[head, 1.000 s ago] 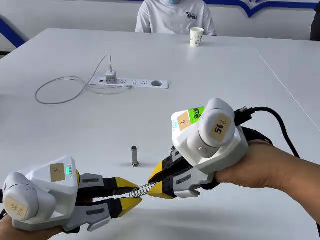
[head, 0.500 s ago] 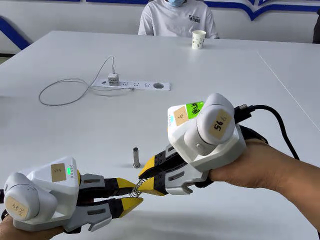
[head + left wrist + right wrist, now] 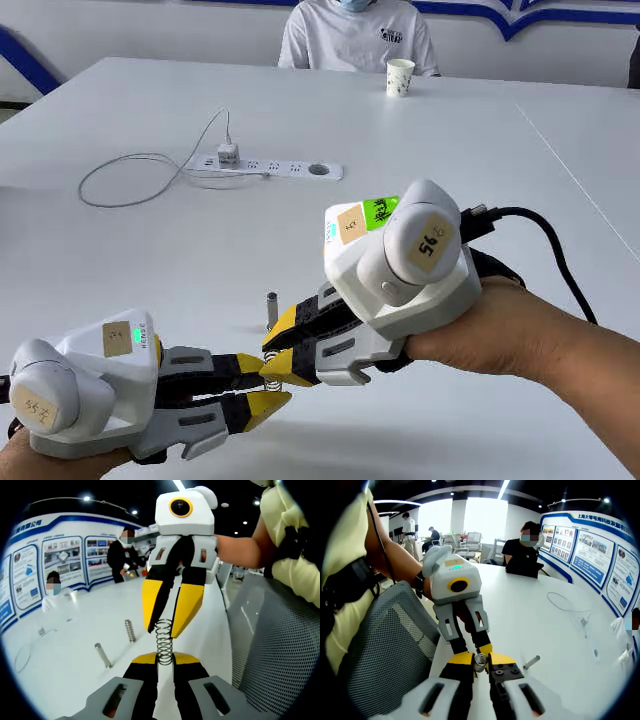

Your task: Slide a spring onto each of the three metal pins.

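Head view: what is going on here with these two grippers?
A person holds a gripper in each hand above a white table. The left gripper and the right gripper both pinch one small spring, tip to tip. A bare metal pin stands on the table nearby.

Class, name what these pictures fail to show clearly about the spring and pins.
- Spring ends: left gripper view, tucked between the jaws of left gripper and right gripper.
- Pin count: head view, right gripper covers the table beside the pin.
- Far pin: left gripper view, too small to confirm its coil.
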